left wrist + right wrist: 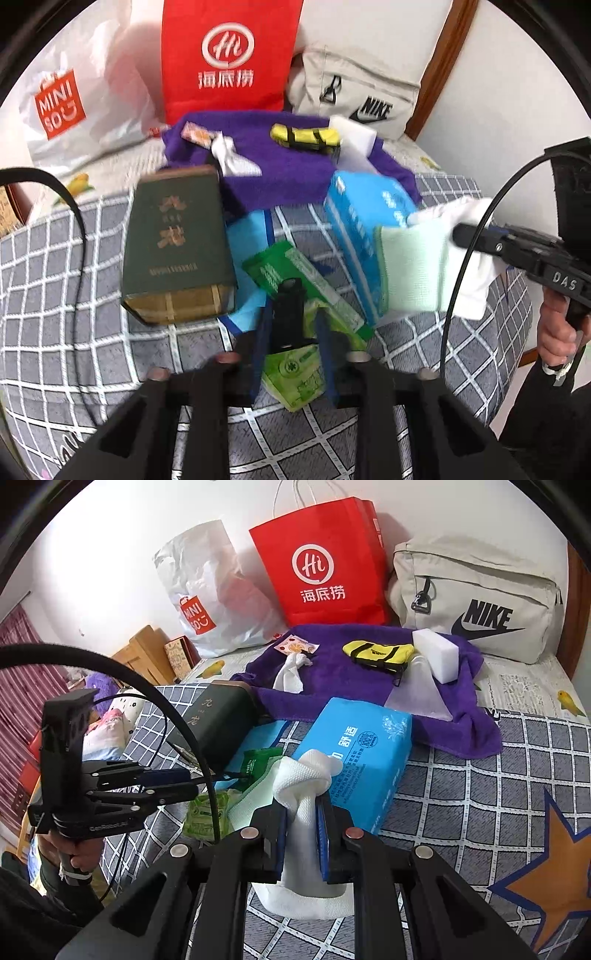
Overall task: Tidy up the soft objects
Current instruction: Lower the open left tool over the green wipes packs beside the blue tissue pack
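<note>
Nearest me, my right gripper (301, 834) is clamped on a knotted white cloth (308, 775) held just above the checked bedspread (480, 775), while my left gripper (293, 354) is pinched on a green wipes packet (295, 376) beside a pale green cloth (413, 269). Just beyond lie a blue tissue pack (362, 746) and a dark green box (218, 720), closed so I can't see inside. Farther back a purple towel (332, 686) carries a yellow mini bag (378, 651), a white sponge block (436, 653) and another knotted white cloth (291, 672); against the wall stand a white plastic bag (207, 590), a red paper bag (325, 561) and a beige backpack (476, 594), contents hidden.
</note>
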Demonstrator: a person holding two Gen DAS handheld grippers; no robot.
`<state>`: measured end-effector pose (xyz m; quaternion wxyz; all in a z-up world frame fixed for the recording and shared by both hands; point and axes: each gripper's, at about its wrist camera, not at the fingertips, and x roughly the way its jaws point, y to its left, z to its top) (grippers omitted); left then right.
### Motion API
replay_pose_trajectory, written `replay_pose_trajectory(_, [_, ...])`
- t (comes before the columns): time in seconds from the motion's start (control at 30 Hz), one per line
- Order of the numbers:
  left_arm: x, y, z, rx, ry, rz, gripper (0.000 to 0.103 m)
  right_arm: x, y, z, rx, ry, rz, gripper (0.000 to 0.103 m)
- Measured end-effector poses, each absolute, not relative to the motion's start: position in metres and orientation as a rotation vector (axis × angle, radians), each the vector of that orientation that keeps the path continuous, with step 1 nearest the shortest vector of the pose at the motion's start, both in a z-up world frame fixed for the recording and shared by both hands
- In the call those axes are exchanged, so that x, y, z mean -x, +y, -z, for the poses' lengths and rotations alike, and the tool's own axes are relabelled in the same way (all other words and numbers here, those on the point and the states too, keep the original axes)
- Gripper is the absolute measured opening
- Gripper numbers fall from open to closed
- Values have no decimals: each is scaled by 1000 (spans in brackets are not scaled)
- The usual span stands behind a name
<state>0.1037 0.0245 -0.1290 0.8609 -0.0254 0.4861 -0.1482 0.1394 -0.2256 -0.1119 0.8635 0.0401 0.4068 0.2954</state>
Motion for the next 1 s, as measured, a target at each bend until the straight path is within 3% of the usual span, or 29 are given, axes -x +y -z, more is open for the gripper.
replay_pose_trajectory(0.2, [-104,26,113,43,977,319,12,-139,-224,108,-71,839,-623,16])
replay_pose_trajectory(0.33, [-108,25,121,3,1010,296,17,-139,-224,108,-64,842,-625,16])
replay_pose_trajectory(0.5, [-115,27,143,-16,1087,268,31,-140,-224,109,-67,850,-623,16])
replay_pose_trajectory(0.57, [-119,27,149,-3,1105,267,47,-140,-223,110,-68,852,-626,16])
replay_pose_trajectory(0.6, [-120,25,151,0,1110,279,49,-140,-222,110,-66,853,-628,16])
replay_pose_trajectory(0.93, [-130,12,163,18,1165,319,52,-140,-221,116,-71,865,-638,16])
replay_pose_trajectory(1.0, [-133,12,166,33,1174,316,39,-139,-221,116,-67,865,-640,16])
